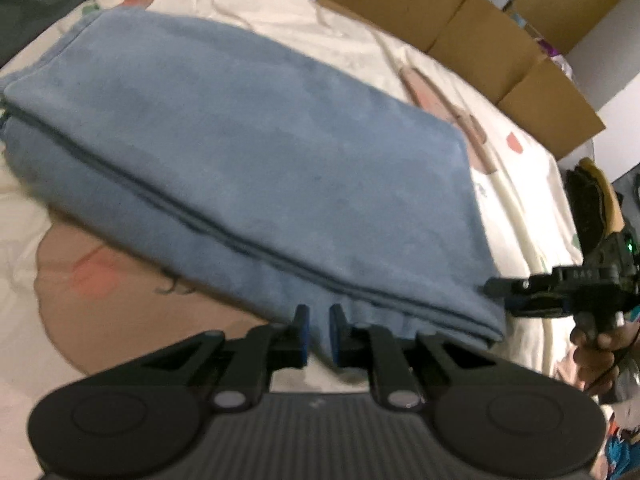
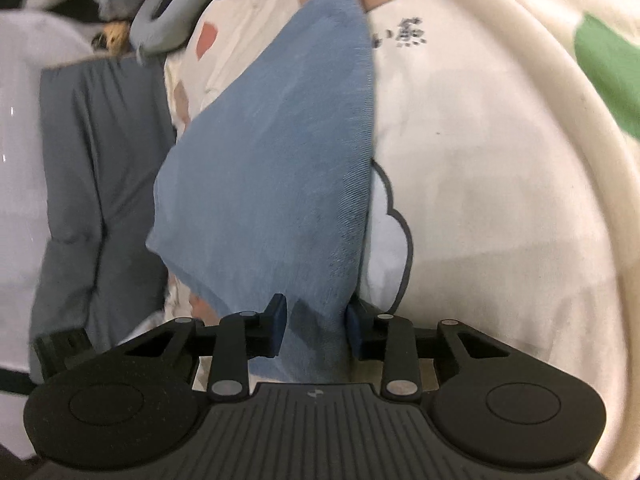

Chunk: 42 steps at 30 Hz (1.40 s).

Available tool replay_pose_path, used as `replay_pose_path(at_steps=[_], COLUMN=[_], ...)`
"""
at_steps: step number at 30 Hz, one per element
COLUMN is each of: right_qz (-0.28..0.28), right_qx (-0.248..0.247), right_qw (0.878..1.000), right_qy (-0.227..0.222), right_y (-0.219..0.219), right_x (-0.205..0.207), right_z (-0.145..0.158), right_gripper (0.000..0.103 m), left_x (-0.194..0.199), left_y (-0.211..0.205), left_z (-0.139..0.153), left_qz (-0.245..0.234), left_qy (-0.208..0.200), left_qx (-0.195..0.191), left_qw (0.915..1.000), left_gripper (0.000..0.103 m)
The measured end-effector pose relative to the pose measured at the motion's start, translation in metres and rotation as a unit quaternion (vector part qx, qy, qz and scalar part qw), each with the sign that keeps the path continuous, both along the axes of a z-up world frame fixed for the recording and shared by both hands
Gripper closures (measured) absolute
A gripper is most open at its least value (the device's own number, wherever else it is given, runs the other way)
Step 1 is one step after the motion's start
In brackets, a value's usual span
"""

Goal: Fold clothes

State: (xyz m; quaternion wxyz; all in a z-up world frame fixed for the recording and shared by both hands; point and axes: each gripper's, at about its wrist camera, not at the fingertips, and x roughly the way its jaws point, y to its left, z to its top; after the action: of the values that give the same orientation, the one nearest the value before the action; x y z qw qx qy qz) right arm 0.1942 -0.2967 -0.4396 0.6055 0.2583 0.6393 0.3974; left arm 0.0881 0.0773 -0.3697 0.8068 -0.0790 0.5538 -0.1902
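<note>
Blue garment (image 1: pixel 256 152) was found folded into layers on the bedsheet (image 1: pixel 360 40). Its near edge was pinched by left gripper (image 1: pixel 319 334); its corner sat within right gripper (image 2: pixel 316 330), grip uncertain. A further fold was judged outstanding

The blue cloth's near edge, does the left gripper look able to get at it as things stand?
Probably yes. The left gripper sits right at the folded blue cloth's near edge, with blue fabric showing between its narrow jaws. Nothing lies in the way; the right gripper is off at the corner.
</note>
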Motion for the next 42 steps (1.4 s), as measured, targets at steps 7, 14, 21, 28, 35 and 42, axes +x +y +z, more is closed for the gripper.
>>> replay_pose_path(at_steps=[7,14,21,28,35,42], right_qz=[-0.016,-0.023,-0.036,-0.022,-0.013,-0.011], right_qx=[0.03,0.059,0.054,0.044,0.056,0.05], right_qw=[0.999,0.996,0.996,0.998,0.998,0.999], right_qy=[0.04,0.054,0.064,0.046,0.014,-0.015], right_y=[-0.005,-0.002,0.015,0.02,0.014,0.003], right_x=[0.009,0.02,0.03,0.035,0.042,0.06], right_z=[-0.018,-0.02,-0.031,-0.028,-0.003,0.025], right_gripper=[0.07,0.076,0.077,0.091,0.096,0.097], left_x=[-0.007,-0.001,0.004,0.007,0.008,0.007], left_y=[-0.004,0.004,0.019,0.024,0.015,-0.001], left_z=[-0.013,-0.03,-0.047,-0.067,-0.06,-0.047], left_qz=[0.012,0.059,0.111,0.147,0.136,0.11], left_qy=[0.025,0.043,0.073,0.117,0.115,0.111], left_qx=[-0.032,-0.025,-0.071,-0.133,-0.132,-0.147], left_qw=[0.9991,0.997,0.9886,0.9732,0.9751,0.9767], left_gripper=[0.082,0.058,0.06,0.084,0.091,0.092])
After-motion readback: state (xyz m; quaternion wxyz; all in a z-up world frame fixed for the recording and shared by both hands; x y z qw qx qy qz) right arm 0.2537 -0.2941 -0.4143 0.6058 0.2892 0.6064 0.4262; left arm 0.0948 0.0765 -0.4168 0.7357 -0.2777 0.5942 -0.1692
